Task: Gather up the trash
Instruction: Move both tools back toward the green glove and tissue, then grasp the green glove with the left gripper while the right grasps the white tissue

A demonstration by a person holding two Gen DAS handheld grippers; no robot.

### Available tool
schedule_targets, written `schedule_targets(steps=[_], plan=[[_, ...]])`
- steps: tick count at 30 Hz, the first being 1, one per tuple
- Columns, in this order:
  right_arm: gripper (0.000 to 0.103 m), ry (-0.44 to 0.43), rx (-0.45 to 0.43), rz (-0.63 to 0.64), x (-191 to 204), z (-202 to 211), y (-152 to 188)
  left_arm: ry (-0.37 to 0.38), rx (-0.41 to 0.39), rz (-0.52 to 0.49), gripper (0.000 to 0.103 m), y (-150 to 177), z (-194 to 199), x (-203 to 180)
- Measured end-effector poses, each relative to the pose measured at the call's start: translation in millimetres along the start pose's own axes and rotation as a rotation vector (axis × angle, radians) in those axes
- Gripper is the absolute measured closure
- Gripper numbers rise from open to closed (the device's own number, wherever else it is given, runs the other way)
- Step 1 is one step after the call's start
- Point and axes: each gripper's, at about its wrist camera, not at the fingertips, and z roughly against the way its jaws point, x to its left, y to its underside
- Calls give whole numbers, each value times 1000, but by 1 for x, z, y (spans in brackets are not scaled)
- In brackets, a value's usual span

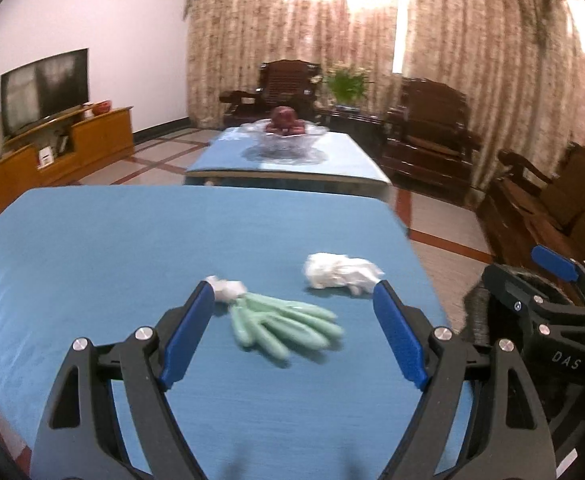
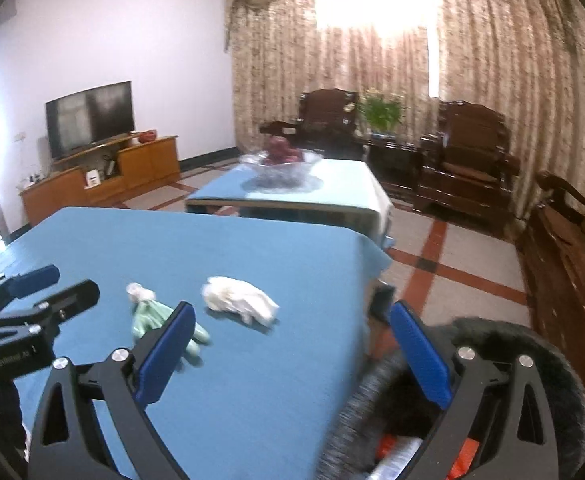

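A crumpled white tissue [image 1: 342, 271] and a pale green bundle of wrappers with a white knot [image 1: 282, 323] lie on the blue table [image 1: 92, 248]. My left gripper [image 1: 294, 300] is open and empty, hovering just above and behind the green bundle. My right gripper [image 2: 292, 320] is open and empty, off the table's right edge above a dark mesh trash bin [image 2: 472, 400] holding some orange and white litter. The tissue [image 2: 238, 296] and the green bundle [image 2: 152, 316] also show in the right wrist view. The right gripper also shows at the left wrist view's right edge [image 1: 548, 292].
A second blue-covered table [image 1: 288, 164] with a glass fruit bowl [image 1: 284, 136] stands beyond. Dark wooden chairs [image 1: 428, 128] line the curtained far wall and right side. A TV [image 1: 44, 88] on a wooden cabinet is at left. Tiled floor lies right of the table.
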Motion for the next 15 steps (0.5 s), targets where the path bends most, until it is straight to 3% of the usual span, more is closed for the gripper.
schedule_targets(steps=[7, 15], plan=[[8, -34, 39, 20, 34, -50, 4, -66, 19, 21, 24, 6, -23, 41], [11, -18, 103, 8, 33, -109, 16, -94, 52, 27, 24, 13, -57, 64]])
